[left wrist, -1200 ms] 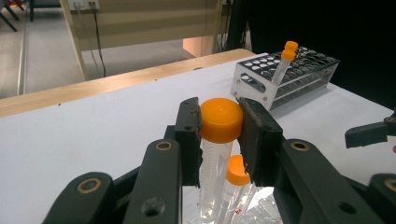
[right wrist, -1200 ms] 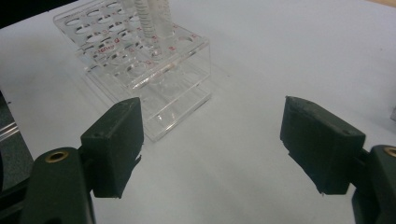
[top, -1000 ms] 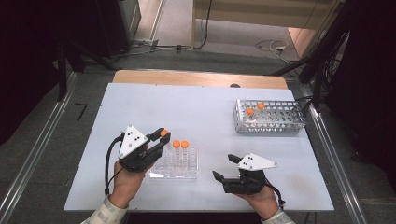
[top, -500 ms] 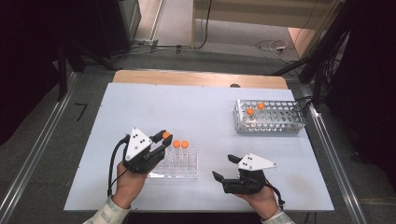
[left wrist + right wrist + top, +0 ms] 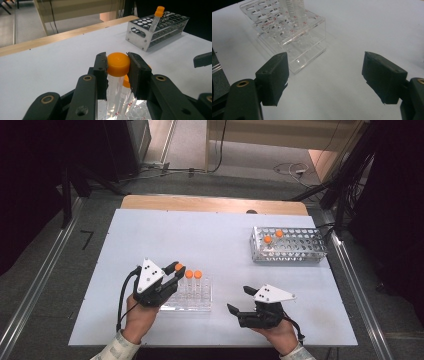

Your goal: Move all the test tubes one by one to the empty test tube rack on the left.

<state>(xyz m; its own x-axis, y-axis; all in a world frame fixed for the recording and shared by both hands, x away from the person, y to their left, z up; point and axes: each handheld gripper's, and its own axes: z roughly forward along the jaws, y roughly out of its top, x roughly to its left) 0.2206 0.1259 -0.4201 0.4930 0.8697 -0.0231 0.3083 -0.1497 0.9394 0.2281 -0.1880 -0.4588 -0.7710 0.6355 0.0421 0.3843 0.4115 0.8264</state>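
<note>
Left gripper (image 5: 117, 65) — closed on the orange cap of a tube (image 5: 118, 64), one pad on each side. The tube stands in the clear rack (image 5: 192, 296) at the near edge of the table (image 5: 210, 235), at the rack's left end, with two more capped tubes just beside it to the right.

Change over the last second — my left hand has slid a little to the right, from just beside the rack onto its leftmost tube; the jaws show no widening. The tube looks seated in its hole, not yet lifted.

Right gripper (image 5: 324, 75) — jaws wide, nothing between them. It rests low on the table to the right of the clear rack, pointing toward it, and has not moved.

Metal rack (image 5: 289, 245) — far right of the table, well apart from the clear rack; holds two orange-capped tubes near its left end, most holes free.

Reading — the grip is made, so the pick-up step is at hand. Judged next: a straight lift to clear the hole, then carry toward the metal rack. Risk: a tilted pull could drag the clear rack along.
</note>
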